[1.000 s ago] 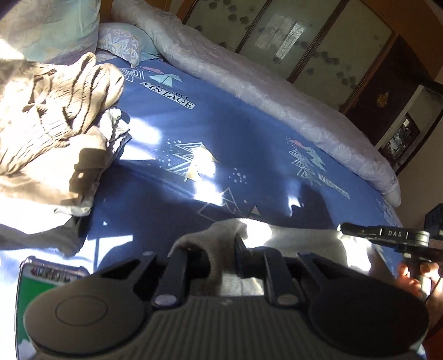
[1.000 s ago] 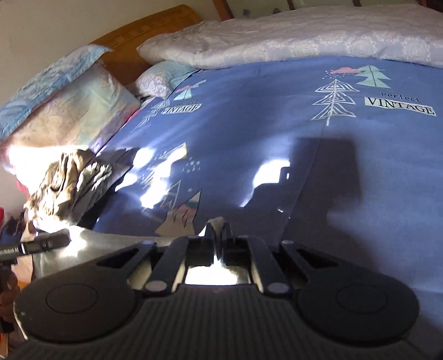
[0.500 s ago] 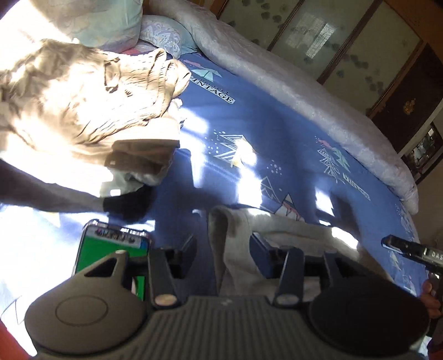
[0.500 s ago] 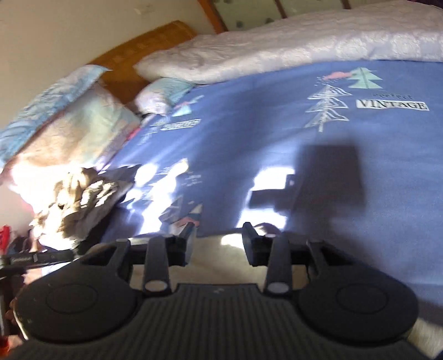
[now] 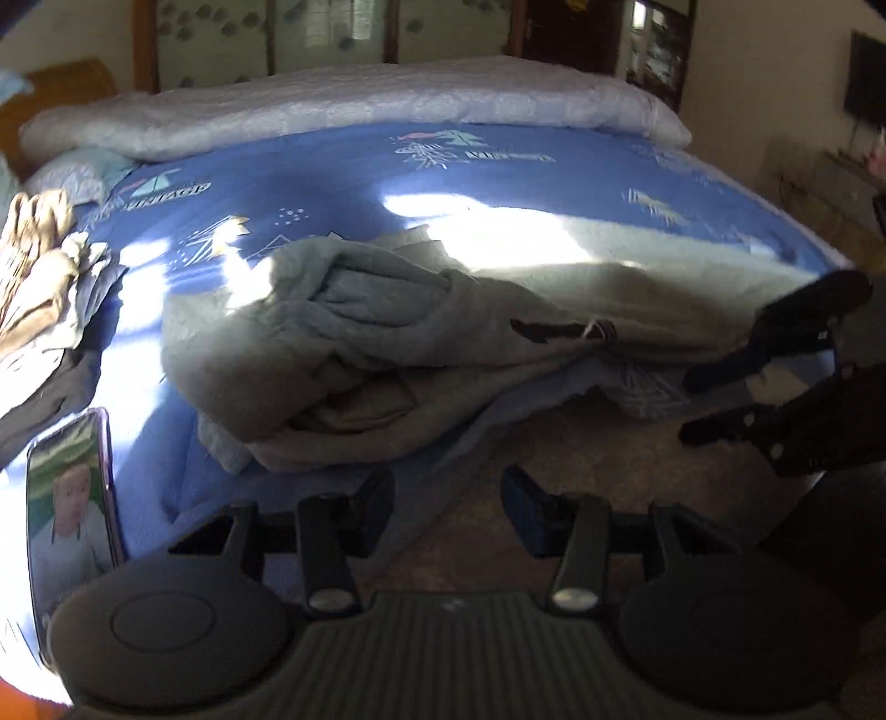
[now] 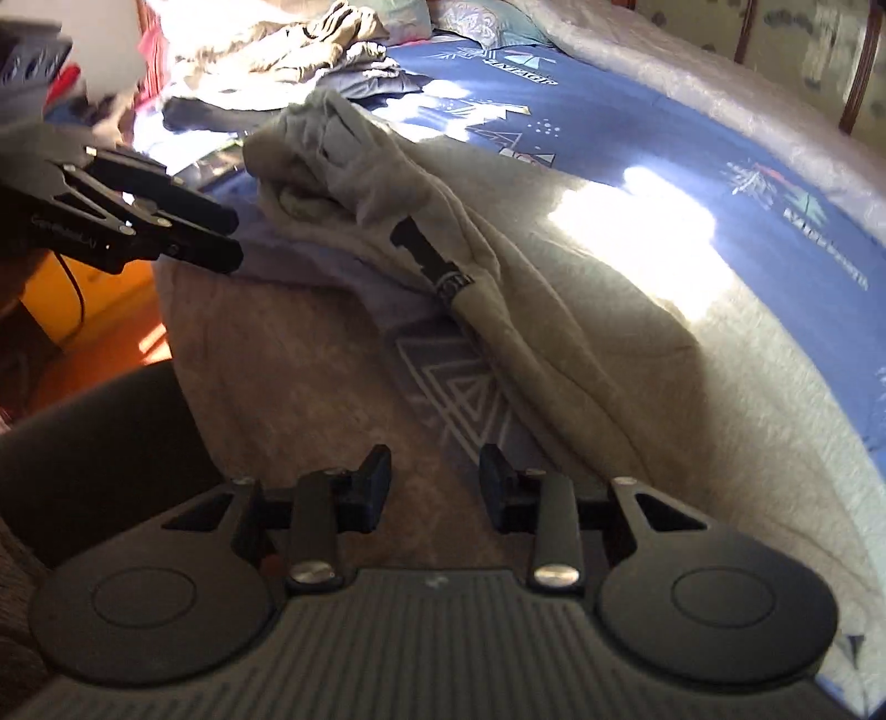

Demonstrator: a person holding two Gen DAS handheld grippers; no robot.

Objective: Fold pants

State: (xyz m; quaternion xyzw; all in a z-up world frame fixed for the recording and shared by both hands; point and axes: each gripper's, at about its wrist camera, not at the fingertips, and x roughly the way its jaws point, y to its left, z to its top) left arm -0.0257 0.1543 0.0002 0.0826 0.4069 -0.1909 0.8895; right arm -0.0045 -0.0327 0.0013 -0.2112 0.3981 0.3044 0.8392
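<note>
Grey sweatpants lie along the near edge of the blue bed sheet, bunched at the left end, with a black drawstring showing. They also show in the right wrist view, drawstring on top. My left gripper is open and empty, pulled back below the bed edge. My right gripper is open and empty, just short of the pants. Each gripper shows in the other's view: the right, the left.
A phone lies on the sheet at the left. A heap of tan and dark clothes sits beyond it. A rolled white quilt runs along the far side. Pillows are at the head. Floor lies below the bed edge.
Both grippers have opened, let go of the pants and drawn back off the bed edge. The pants now lie loose on the sheet.
</note>
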